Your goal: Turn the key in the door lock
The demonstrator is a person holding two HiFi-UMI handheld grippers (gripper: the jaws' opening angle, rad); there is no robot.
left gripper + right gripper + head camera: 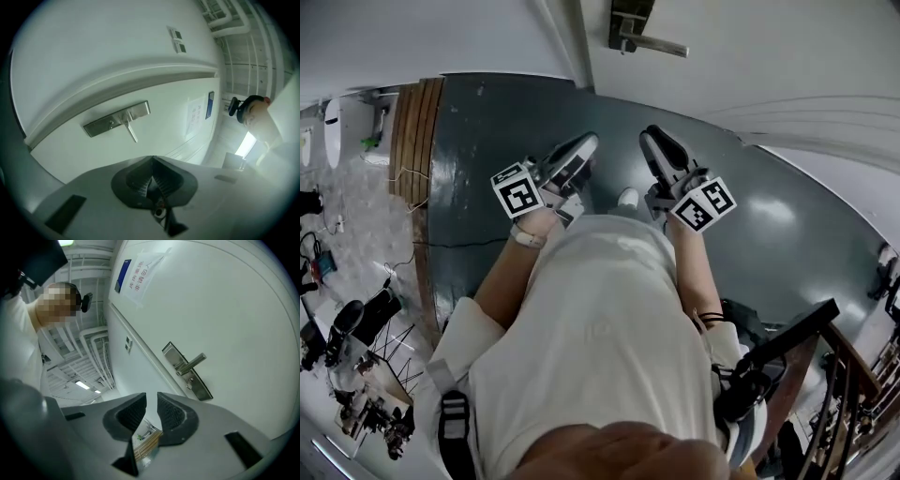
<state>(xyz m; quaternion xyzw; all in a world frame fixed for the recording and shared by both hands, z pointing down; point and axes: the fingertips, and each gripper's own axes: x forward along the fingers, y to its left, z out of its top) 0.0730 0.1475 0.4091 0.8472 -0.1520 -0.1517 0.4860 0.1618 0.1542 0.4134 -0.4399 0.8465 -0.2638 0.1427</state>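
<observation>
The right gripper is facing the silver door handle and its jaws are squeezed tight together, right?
Not quite. The right gripper does face the silver door handle, but its jaws are not squeezed together: they stand apart, with nothing between them. The right gripper view shows the gap.

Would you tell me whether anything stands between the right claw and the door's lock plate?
Nothing visible does. The right claw stands open and empty, with only air between it and the lock plate on the door.
</observation>
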